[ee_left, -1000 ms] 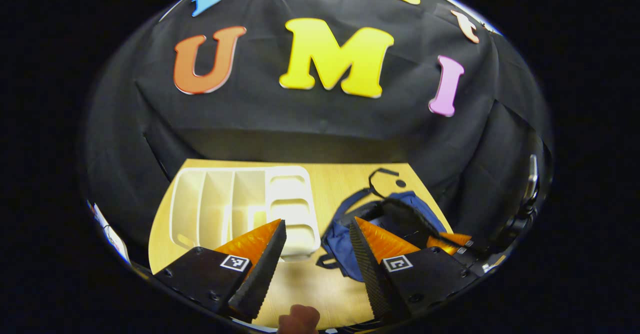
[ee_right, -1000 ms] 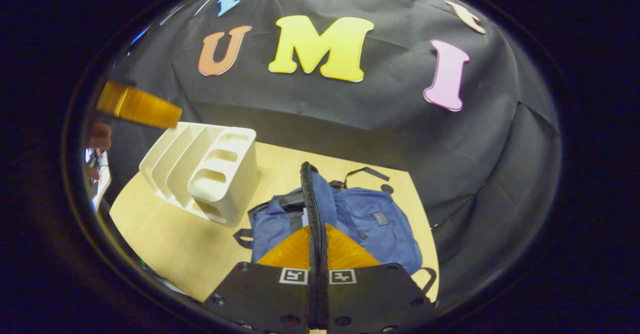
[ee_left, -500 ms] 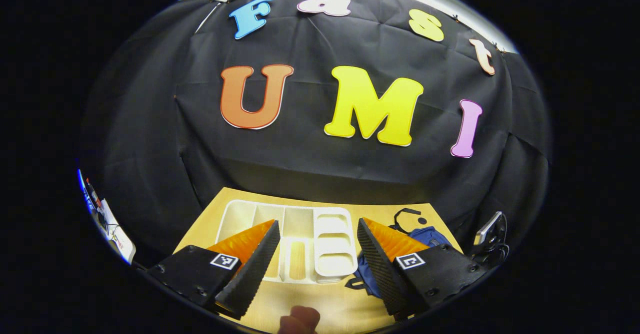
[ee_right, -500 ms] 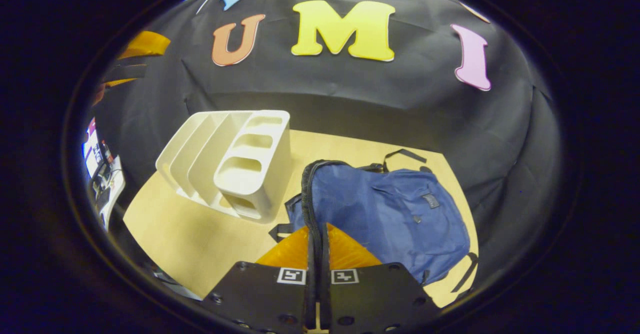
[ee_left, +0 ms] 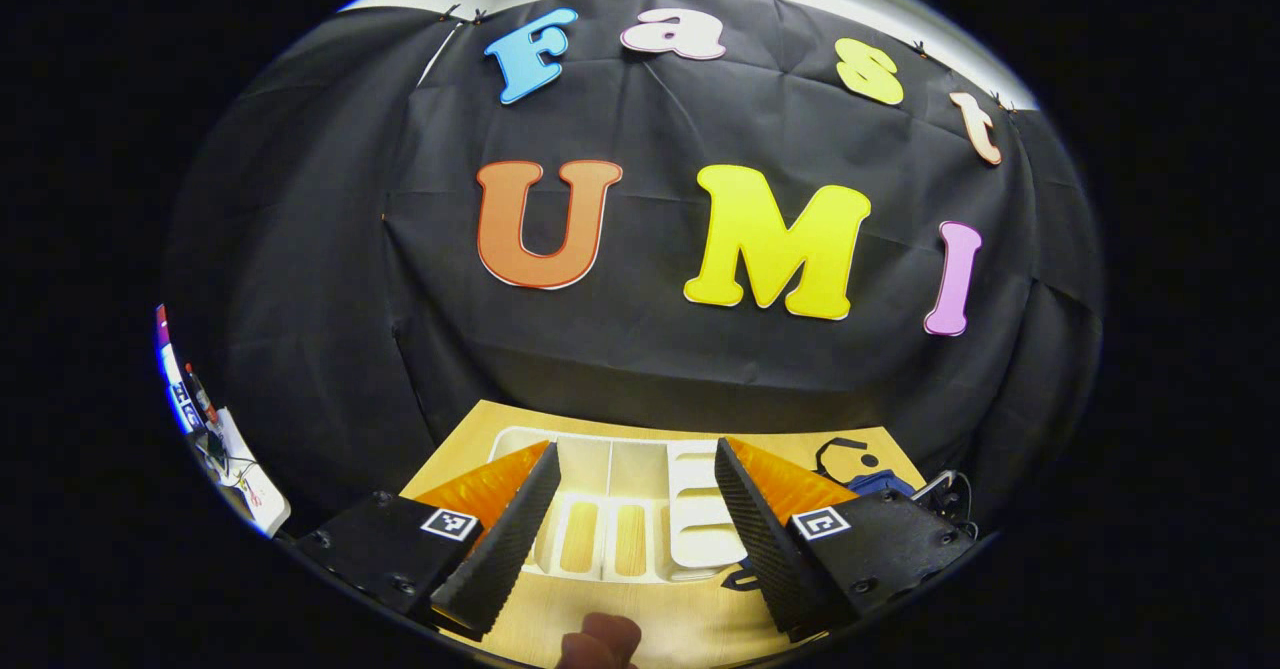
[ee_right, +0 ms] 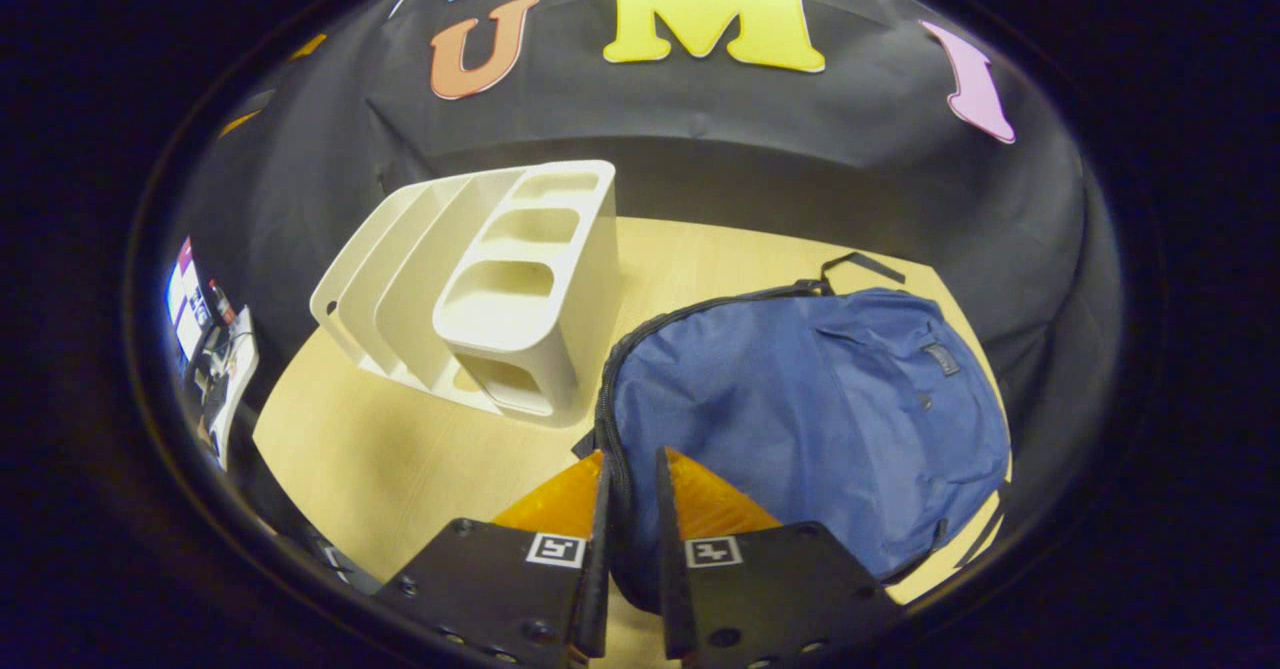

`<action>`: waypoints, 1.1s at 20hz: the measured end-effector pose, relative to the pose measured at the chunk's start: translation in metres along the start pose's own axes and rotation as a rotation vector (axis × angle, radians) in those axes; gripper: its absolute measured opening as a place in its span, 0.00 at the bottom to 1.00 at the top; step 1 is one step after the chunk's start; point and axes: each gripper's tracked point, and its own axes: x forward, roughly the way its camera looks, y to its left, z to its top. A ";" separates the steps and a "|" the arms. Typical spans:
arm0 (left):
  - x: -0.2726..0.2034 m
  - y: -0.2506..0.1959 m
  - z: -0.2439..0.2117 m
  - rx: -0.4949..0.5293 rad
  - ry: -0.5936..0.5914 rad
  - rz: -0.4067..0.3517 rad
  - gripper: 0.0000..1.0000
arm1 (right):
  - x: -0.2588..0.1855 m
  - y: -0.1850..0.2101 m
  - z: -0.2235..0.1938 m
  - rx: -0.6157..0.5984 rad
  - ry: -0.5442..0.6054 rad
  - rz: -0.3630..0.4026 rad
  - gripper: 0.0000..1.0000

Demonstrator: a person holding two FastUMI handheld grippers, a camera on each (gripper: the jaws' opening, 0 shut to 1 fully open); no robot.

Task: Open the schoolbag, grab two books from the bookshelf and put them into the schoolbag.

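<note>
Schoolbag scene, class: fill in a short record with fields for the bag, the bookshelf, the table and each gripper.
schoolbag: blue, lying flat on the table beside the bookshelf
bookshelf: white, slots look empty
table: light wood
right gripper: fingers slightly apart, astride the bag's zipper edge
left gripper: wide open, holding nothing, above the bookshelf

Wood counter [ee_right: 380, 459] w/ white bookshelf [ee_right: 490, 289] ahead-left of right tongs [ee_right: 630, 539], upright. Blue bag [ee_right: 800, 409] lies flat just beside shelf, at and ahead-right of the tongs. Bag strap [ee_right: 860, 264] on counter at far end.
</note>
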 end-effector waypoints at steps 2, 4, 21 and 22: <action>0.000 0.005 0.001 0.002 -0.009 0.013 0.98 | 0.009 0.002 -0.010 0.006 0.022 0.000 0.43; -0.001 0.007 0.004 0.001 -0.019 0.021 0.98 | 0.017 0.003 -0.015 0.016 0.037 0.004 0.58; -0.003 -0.016 0.046 0.032 -0.188 -0.003 0.98 | -0.136 -0.022 0.176 0.013 -0.528 -0.076 0.97; -0.003 -0.019 0.049 0.026 -0.194 -0.009 0.98 | -0.156 -0.025 0.193 0.014 -0.586 -0.090 0.97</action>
